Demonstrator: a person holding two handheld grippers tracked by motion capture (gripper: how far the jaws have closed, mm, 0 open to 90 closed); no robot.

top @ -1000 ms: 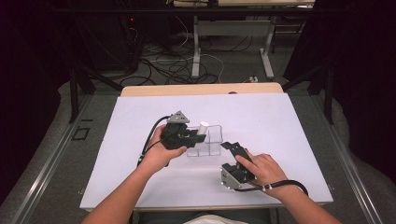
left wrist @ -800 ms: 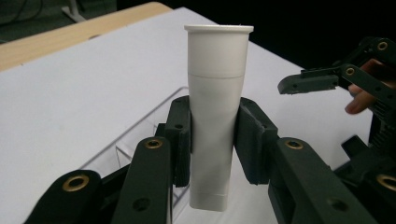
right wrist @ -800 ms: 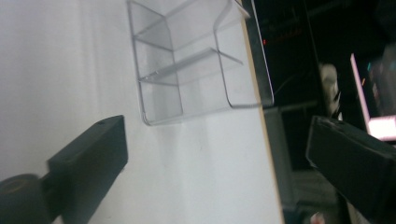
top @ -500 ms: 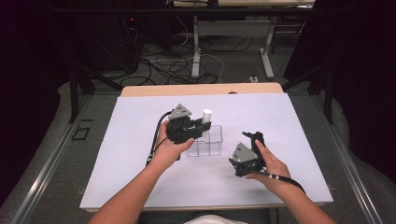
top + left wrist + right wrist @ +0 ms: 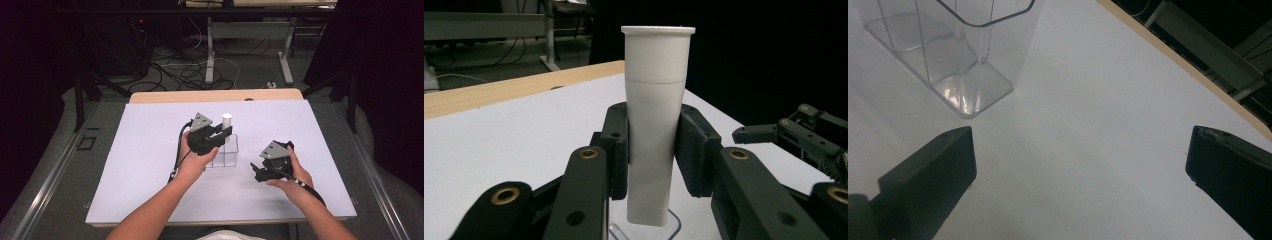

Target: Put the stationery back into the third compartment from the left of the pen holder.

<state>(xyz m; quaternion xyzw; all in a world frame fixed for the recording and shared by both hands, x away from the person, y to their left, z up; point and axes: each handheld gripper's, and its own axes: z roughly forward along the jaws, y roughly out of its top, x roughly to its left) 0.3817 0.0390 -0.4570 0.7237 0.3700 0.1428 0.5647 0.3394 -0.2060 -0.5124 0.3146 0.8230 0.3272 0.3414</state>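
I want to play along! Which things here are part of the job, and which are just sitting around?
Part of the job:
- white tube, clamped upright in the left hand-held gripper
- clear divided box
- right hand-held gripper, jaws wide open with nothing between them, just been opening

Just sitting around:
- white table
- cables on the floor

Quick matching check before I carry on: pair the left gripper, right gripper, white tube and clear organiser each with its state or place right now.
Things:
1. left gripper
2. right gripper
3. white tube
4. clear organiser

States or places:
A. stands on the white table, compartments bare
B. jaws wide apart, nothing between them
C. upright, held above the organiser
D. shut on the tube's sides

Pairs: 1-D, 2-B, 3-C, 4-A
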